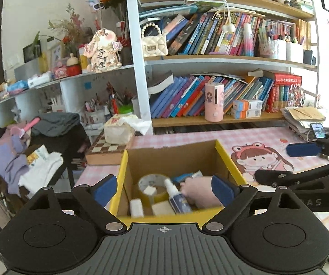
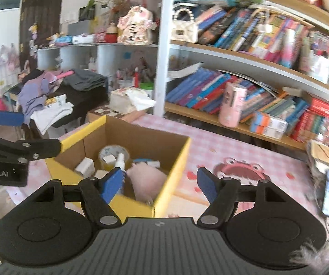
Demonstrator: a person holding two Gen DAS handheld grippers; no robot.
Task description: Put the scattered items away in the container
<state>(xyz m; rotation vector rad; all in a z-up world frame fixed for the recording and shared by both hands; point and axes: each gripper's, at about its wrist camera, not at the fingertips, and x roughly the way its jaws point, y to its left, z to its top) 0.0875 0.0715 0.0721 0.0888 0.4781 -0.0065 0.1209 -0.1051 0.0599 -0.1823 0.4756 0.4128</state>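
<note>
— Cardboard box (image 1: 173,158) is sitting on the pink checked tabletop (image 1: 251,137), yes? How is it looking?

— Brown inside, bright yellow outside, top flaps folded open. It is standing just in front of the chessboard (image 1: 106,147) and the tissue pack (image 1: 119,130), with the bookshelf (image 1: 210,58) rising behind.

— And what is lying in it?

— A roll of clear tape (image 1: 152,184) is resting on the box floor with a small white cube (image 1: 149,190) inside its ring. A little spray bottle (image 1: 177,197), white nozzle and dark blue label, is leaning against the roll. Beside that a pink fluffy thing (image 1: 200,191) is filling the near right corner. Two pale blocks (image 1: 137,207) are lying toward the front wall, and something blue and white (image 1: 186,176) is peeking out at the back; I cannot tell what it is.

— What are the fingers doing?

— The left gripper (image 1: 164,189) is hovering over the near edge of the box, its blue-padded fingers (image 1: 105,186) spread wide, one either side of the opening, nothing pinched between them. The right gripper (image 2: 158,183) is hanging over the box's right corner, its fingers (image 2: 206,184) also spread apart and gripping nothing.

— Are they touching anything?

— From these views both seem to be clear of the box and its contents. From the left camera the right gripper is showing at the right edge, above the cartoon girl printed on the tabletop. A phone (image 1: 318,130) is propped near the paper stack at the far right.
</note>
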